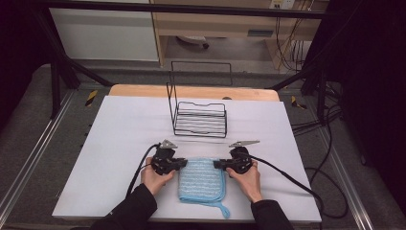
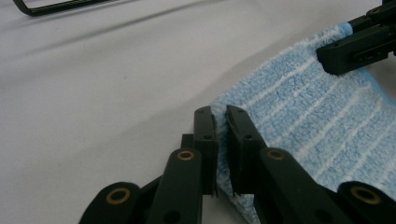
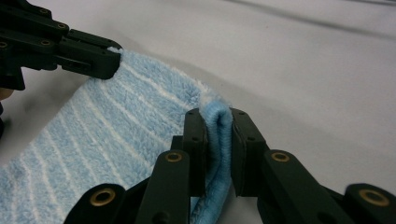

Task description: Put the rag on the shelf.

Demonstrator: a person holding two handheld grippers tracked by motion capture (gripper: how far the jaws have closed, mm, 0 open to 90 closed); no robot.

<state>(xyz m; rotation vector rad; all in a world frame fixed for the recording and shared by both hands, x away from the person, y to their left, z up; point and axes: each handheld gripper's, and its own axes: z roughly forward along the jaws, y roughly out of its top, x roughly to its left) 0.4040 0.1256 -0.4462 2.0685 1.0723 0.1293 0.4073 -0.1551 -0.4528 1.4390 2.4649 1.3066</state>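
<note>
With both sets of jaws clenched on the blue towel's (image 1: 202,180) far corners, at ten and two o'clock, I judge folding next needs an even lift.

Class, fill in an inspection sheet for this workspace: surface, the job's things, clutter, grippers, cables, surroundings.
Surface: white table top, flat, wooden edge at the far side.
Job's things: blue striped cloth lying folded near the front edge, hanging loop toward the person.
Clutter: black wire rack standing behind the cloth.
Grippers: left gripper shut on the cloth's left far corner; right gripper shut on its right far corner.
Cables: one black cable trails from each gripper; more hang off the right side.
Surroundings: dark frame, grey floor, wooden furniture behind.
</note>
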